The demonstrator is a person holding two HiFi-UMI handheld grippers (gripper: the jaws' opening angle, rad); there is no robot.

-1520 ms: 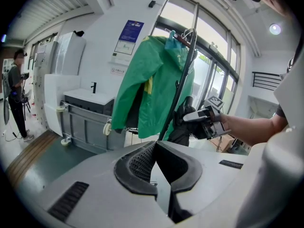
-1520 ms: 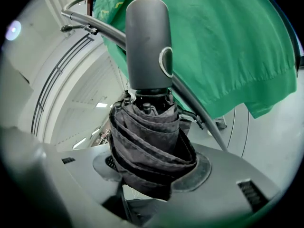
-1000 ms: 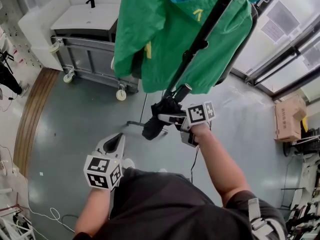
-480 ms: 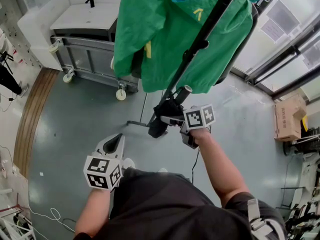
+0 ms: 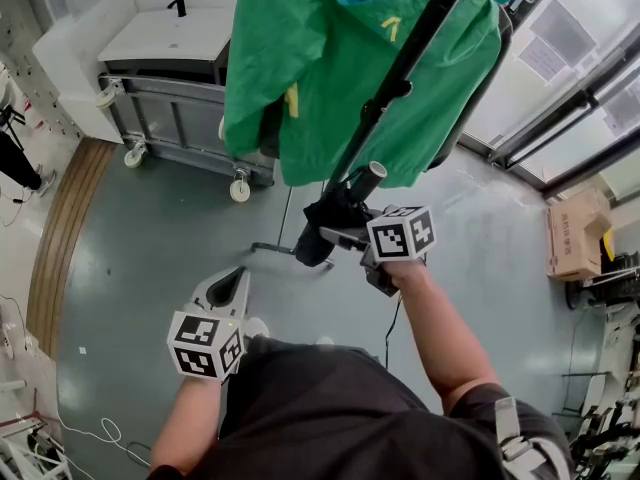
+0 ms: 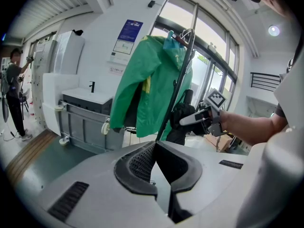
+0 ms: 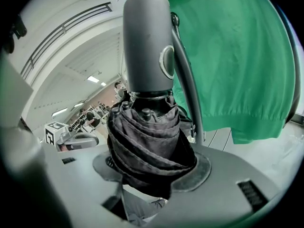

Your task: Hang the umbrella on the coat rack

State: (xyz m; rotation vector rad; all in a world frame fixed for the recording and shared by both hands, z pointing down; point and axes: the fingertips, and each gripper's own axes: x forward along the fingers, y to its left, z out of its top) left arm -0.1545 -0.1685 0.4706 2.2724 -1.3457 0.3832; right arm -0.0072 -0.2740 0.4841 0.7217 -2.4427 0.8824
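A folded black umbrella (image 5: 322, 226) with a grey handle (image 5: 366, 179) is held beside the black pole of the coat rack (image 5: 400, 73). My right gripper (image 5: 342, 232) is shut on its bunched canopy (image 7: 148, 146), with the handle (image 7: 146, 42) pointing away from it. The pole (image 7: 187, 87) runs just right of the umbrella. A green jacket (image 5: 300, 68) hangs on the rack. My left gripper (image 5: 228, 286) hangs lower left, shut and holding nothing. The left gripper view looks past its jaws (image 6: 155, 148) at the rack (image 6: 175, 96), the jacket (image 6: 145, 87) and the umbrella (image 6: 183, 120).
A grey cart on castors (image 5: 185, 118) and a white sink counter (image 5: 160, 33) stand behind the rack. Glass doors (image 5: 570, 78) lie to the right, with a cardboard box (image 5: 575, 233) near them. A person (image 6: 12, 96) stands far left. A white cable (image 5: 90, 430) lies on the floor.
The umbrella's lower end has swung a little up and toward the pole with my right gripper. My left gripper has not moved.
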